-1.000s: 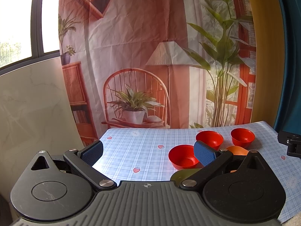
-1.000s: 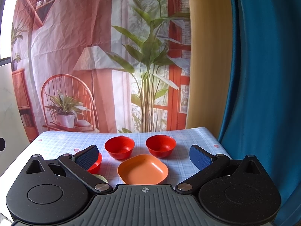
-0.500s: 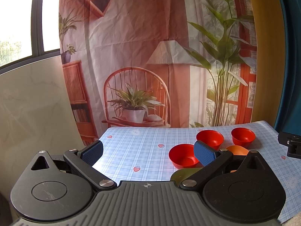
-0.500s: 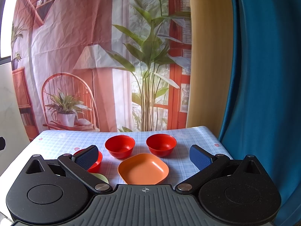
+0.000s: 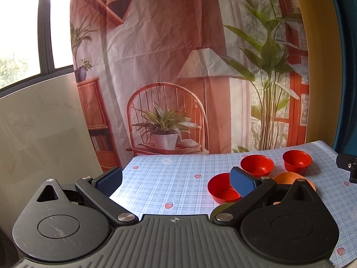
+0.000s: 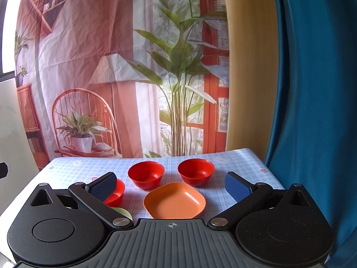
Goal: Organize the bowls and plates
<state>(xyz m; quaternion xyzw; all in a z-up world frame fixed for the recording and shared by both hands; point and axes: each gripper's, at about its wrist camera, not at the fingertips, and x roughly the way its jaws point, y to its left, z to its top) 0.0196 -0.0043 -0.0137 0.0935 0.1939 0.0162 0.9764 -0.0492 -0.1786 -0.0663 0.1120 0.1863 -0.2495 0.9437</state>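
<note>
Three red bowls stand on the checked tablecloth: a back middle bowl [image 6: 146,177], a back right bowl [image 6: 196,171] and a nearer left bowl [image 6: 115,193] half hidden by my finger. An orange square plate [image 6: 174,200] lies in front of them, between my right gripper's [image 6: 171,185] open fingers. A green plate [image 6: 121,212] peeks out beside it. My left gripper [image 5: 176,181] is open over bare cloth, left of the near bowl [image 5: 219,191], the middle bowl [image 5: 257,164], the far bowl [image 5: 296,160] and the orange plate [image 5: 290,177].
The table [image 5: 169,178] ends against a printed backdrop [image 5: 169,78] at the back. A blue curtain [image 6: 316,111] hangs close on the right, a pale wall panel [image 5: 40,129] on the left. The other gripper's black edge [image 5: 348,167] shows at the right.
Both views have tilted down very slightly, so the dishes sit a little higher in frame. The fingers stay equally wide and nothing on the table has moved.
</note>
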